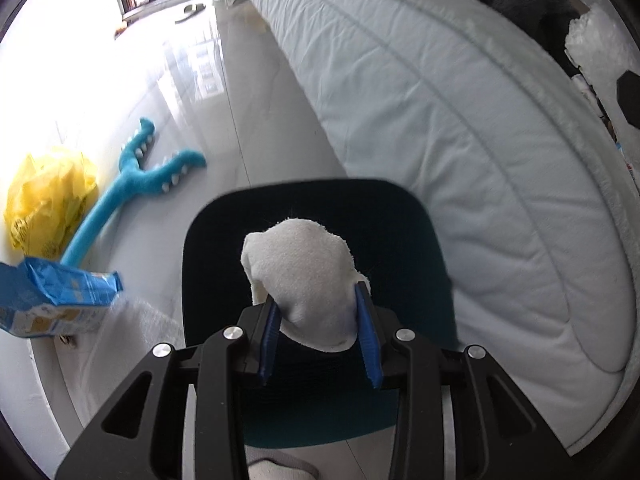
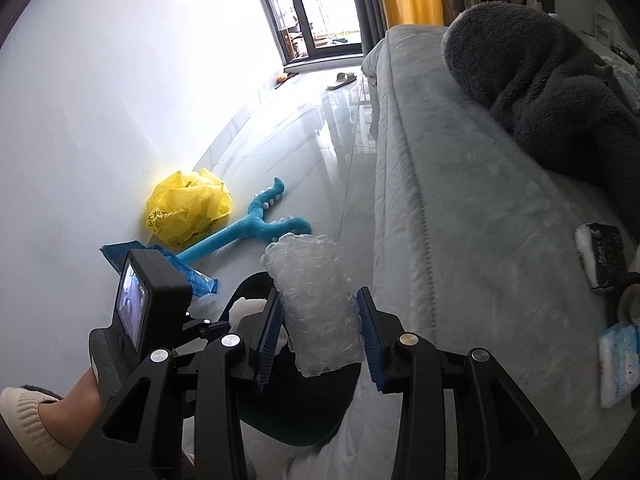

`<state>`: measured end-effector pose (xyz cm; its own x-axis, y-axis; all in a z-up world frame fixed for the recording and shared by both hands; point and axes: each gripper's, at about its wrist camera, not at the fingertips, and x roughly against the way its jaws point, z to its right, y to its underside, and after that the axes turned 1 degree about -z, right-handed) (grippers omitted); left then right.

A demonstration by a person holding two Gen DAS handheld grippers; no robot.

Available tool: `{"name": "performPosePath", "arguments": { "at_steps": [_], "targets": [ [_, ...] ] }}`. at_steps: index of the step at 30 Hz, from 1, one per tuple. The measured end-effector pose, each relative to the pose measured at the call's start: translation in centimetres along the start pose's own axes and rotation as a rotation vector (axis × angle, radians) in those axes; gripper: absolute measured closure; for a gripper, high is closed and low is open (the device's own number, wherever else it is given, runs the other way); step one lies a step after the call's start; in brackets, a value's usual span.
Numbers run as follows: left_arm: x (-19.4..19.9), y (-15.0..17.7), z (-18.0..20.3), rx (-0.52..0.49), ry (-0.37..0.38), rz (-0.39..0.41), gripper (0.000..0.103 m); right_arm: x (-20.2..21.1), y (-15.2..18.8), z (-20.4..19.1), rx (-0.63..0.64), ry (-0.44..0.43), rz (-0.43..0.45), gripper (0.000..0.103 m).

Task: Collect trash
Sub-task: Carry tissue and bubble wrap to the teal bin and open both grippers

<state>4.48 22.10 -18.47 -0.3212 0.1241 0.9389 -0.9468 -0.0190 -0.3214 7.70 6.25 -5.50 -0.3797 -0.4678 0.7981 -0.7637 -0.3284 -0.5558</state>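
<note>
Trash is already in both grips: our left gripper (image 1: 318,332) has its fingers (image 1: 271,320) partly closed on a crumpled white wad (image 1: 300,276), and our right gripper (image 2: 320,332) has its fingers (image 2: 269,328) partly closed on a roll of bubble wrap (image 2: 316,300). Both pieces hang just above a dark bin (image 1: 312,216), which sits directly below and ahead of the fingers, so we judge the pick-up done for these two and the drop into the bin still to come.

More remains on the floor beyond the fingers, to their left: a yellow plastic bag (image 2: 188,208) against the wall and a blue wrapper (image 1: 52,296) nearer us. A blue plush toy (image 1: 136,184) lies between them and the bed (image 1: 440,120); we doubt it counts as trash.

The left view shows the wad whole and looks straight down into the bin. Only the right view shows our left gripper from the side, the hand (image 2: 76,400) holding it, a dark fleece blanket (image 2: 540,80) and small packets on the bed.
</note>
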Motion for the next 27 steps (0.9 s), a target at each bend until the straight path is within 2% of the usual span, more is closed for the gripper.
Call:
{"name": "performPosePath", "arguments": {
  "at_steps": [3, 5, 7, 11, 16, 23, 27],
  "targets": [
    [-0.8, 0.3, -0.9, 0.013, 0.028, -0.051, 0.063, -1.5, 0.2, -1.0, 0.005, -0.011, -0.034, 0.064],
    [-1.1, 0.6, -1.8, 0.039, 0.034, -0.065, 0.057, -2.5, 0.4, -1.6, 0.006, -0.022, -0.062, 0.064],
    [-0.8, 0.8, -2.0, 0.058, 0.056, -0.070, 0.039, -3.5, 0.5, -1.9, 0.008, -0.022, -0.081, 0.064],
    [0.3, 1.1, -3.1, 0.058, 0.044, -0.038, 0.036, -5.3, 0.5, -2.1, 0.001, -0.016, -0.113, 0.064],
    [3.2, 1.1, -5.6, 0.106, 0.047, 0.066, 0.027, -7.8, 0.5, -2.8, 0.001, -0.008, -0.146, 0.064],
    [8.6, 0.4, -8.1, 0.133, 0.035, 0.263, 0.025, -11.9, 1.5, -4.1, -0.003, 0.001, -0.207, 0.064],
    [11.0, 0.0, -8.8, 0.134, 0.024, 0.349, 0.024, -14.2, 2.2, -4.8, 0.005, 0.007, -0.239, 0.064]
  ]
}}
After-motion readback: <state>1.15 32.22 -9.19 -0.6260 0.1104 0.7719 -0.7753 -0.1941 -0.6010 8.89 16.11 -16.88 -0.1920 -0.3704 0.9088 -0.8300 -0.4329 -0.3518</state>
